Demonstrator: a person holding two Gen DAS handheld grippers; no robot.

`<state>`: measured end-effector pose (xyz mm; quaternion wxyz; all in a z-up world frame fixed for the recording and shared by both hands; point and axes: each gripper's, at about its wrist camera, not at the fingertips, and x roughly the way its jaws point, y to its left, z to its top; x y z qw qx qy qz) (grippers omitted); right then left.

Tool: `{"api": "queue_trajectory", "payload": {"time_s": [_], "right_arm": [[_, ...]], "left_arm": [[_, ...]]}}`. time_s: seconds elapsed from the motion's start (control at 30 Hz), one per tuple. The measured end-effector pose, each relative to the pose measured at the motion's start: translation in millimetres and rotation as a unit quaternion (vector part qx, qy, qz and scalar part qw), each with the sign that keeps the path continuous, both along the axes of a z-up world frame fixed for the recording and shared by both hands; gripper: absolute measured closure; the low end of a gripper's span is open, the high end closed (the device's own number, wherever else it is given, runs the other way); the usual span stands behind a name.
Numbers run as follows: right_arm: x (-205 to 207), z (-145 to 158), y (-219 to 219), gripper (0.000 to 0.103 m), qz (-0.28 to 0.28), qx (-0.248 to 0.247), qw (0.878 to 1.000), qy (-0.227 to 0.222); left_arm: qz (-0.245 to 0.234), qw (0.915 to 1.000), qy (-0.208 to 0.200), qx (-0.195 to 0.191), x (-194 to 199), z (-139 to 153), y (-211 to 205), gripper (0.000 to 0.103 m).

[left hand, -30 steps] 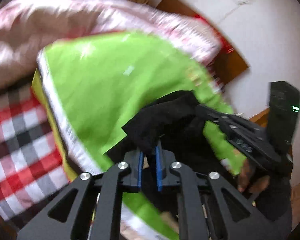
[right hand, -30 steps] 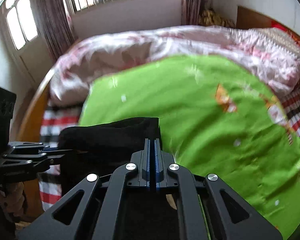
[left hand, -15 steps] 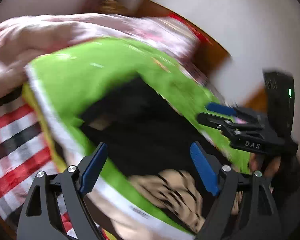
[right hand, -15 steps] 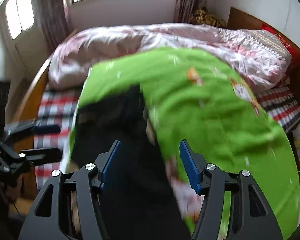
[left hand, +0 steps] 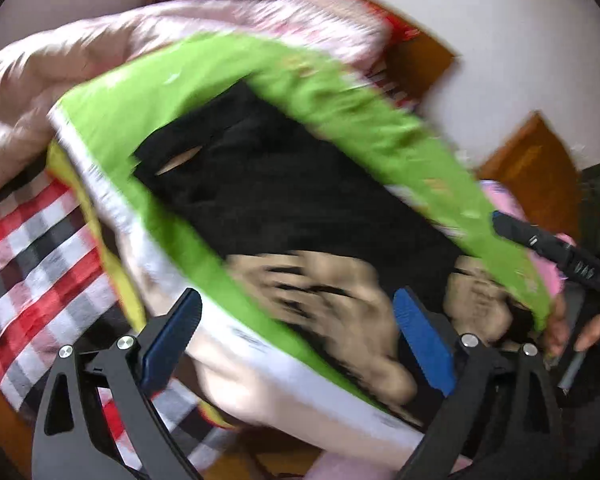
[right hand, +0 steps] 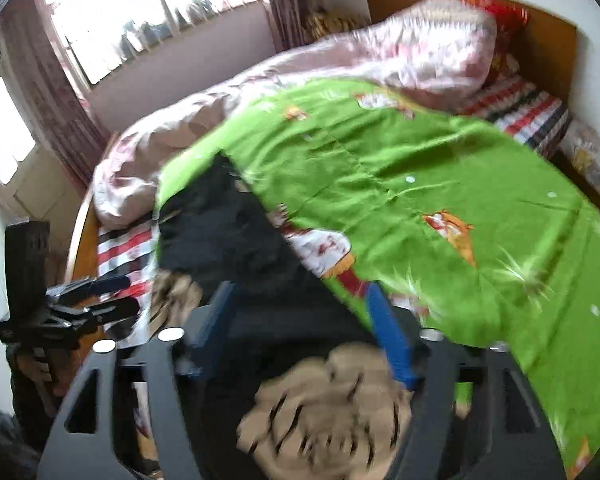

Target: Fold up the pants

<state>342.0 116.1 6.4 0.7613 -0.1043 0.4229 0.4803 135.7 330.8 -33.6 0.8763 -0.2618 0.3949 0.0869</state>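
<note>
The pants (left hand: 284, 184) are black with a tan, dark-streaked lining showing at the near end. They lie flat on a green blanket (right hand: 400, 168), blurred.

The pants (left hand: 300, 184) were black, with a beige lining (left hand: 340, 300) streaked in dark lines showing at six o'clock. They lay on a bright green blanket (right hand: 400, 168) printed with orange and white cartoon figures, edged in white (left hand: 112, 208) with yellow beneath. At nine o'clock in the left wrist view the sheet (left hand: 32, 248) was checked red, white, black and grey. A pale pink quilt (right hand: 340, 64) with reddish blotches lay at twelve o'clock. The headboard (right hand: 548, 40) was orange-brown wood. Both grippers' fingers (left hand: 172, 336) had blue pads on black frames.
</note>
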Motion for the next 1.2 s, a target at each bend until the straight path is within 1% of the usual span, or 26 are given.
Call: {"api": "queue_trajectory", "payload": {"time_s": [0.07,0.13,0.17,0.2,0.27,0.33,0.4,0.43,0.47,0.5,0.53,0.57,0.6,0.63,0.67,0.73,0.77,0.8,0.9,0.97,1.03,1.07,1.1,1.13,1.17,1.2], "right_arm": [[-34,2,-25,0.019,0.015,-0.010,1.000,-0.019],[-58,-6,-39,0.017,0.007,-0.040,0.999,-0.029],[-69,-14,-46,0.017,-0.004,-0.060,0.998,-0.033],[-79,-24,-57,0.017,-0.016,-0.085,0.996,-0.036],[-93,-41,-75,0.017,-0.031,-0.114,0.992,-0.037],[-108,-57,-94,0.017,-0.041,-0.138,0.989,-0.037],[-121,-70,-115,0.017,-0.060,-0.158,0.985,-0.047],[-126,-70,-128,0.017,-0.084,-0.158,0.983,-0.049],[-130,-69,-135,0.017,-0.099,-0.151,0.982,-0.049],[-138,-60,-153,0.017,-0.119,-0.116,0.985,-0.045],[-147,-51,-170,0.017,-0.129,-0.070,0.988,-0.038],[-152,-47,-180,0.016,-0.136,-0.045,0.989,-0.034],[-159,-42,-194,0.016,-0.147,-0.015,0.989,-0.029],[-164,-41,-201,0.016,-0.154,-0.005,0.988,-0.030],[-169,-44,-206,0.016,-0.159,-0.006,0.987,-0.030],[-174,-50,-206,0.016,-0.155,-0.008,0.988,-0.014],[-179,-53,-206,0.016,-0.143,0.005,0.990,0.000],[-188,-55,-203,0.016,-0.114,0.027,0.993,0.017],[-203,-55,-189,0.016,-0.057,0.049,0.997,0.021],[-201,-56,-178,0.016,-0.042,0.059,0.997,0.021],[-194,-59,-171,0.016,-0.039,0.063,0.997,0.025],[-190,-62,-168,0.016,-0.034,0.067,0.996,0.037],[-184,-69,-164,0.016,-0.025,0.070,0.995,0.062],[-185,-76,-162,0.015,-0.020,0.067,0.994,0.084],[-187,-78,-162,0.015,-0.018,0.072,0.994,0.081],[-193,-79,-162,0.015,0.003,0.079,0.993,0.089]], "left_arm": [[-0.057,0.9980,-0.025,0.016,1,11,-38,0.004],[-0.094,0.9949,-0.020,0.032,8,6,-66,0.004],[-0.109,0.9930,-0.003,0.045,13,-3,-80,0.004],[-0.111,0.9922,0.011,0.057,14,-12,-87,0.004],[-0.107,0.9906,0.031,0.079,11,-24,-99,0.004],[-0.110,0.9845,0.037,0.132,9,-31,-107,0.004],[-0.110,0.9778,0.053,0.170,12,-35,-115,0.003],[-0.101,0.9763,0.065,0.180,12,-35,-118,0.003],[-0.092,0.9769,0.075,0.178,12,-33,-118,0.004],[-0.093,0.9808,0.066,0.158,7,-28,-120,0.004],[-0.105,0.9835,0.045,0.140,2,-22,-123,0.004],[-0.117,0.9836,0.029,0.134,-1,-13,-131,0.003],[-0.134,0.9800,0.018,0.146,-4,-6,-146,0.003],[-0.147,0.9759,0.014,0.160,-1,-3,-158,0.003],[-0.165,0.9699,0.014,0.179,4,-2,-175,0.003],[-0.189,0.9635,0.022,0.189,17,-5,-193,0.003],[-0.200,0.9613,0.027,0.188,27,-8,-201,0.003],[-0.205,0.9596,0.034,0.190,33,-9,-207,0.003],[-0.216,0.9536,0.070,0.198,66,-16,-214,0.003],[-0.217,0.9517,0.095,0.196,85,-18,-216,0.003],[-0.231,0.9452,0.128,0.192,102,-23,-219,0.003],[-0.234,0.9378,0.153,0.206,112,-30,-221,0.003],[-0.234,0.9355,0.163,0.209,117,-34,-221,0.001],[-0.234,0.9379,0.164,0.197,123,-35,-218,0.001],[-0.234,0.9394,0.171,0.184,128,-37,-214,0.001],[-0.231,0.9394,0.174,0.184,131,-36,-212,0.001]]}}
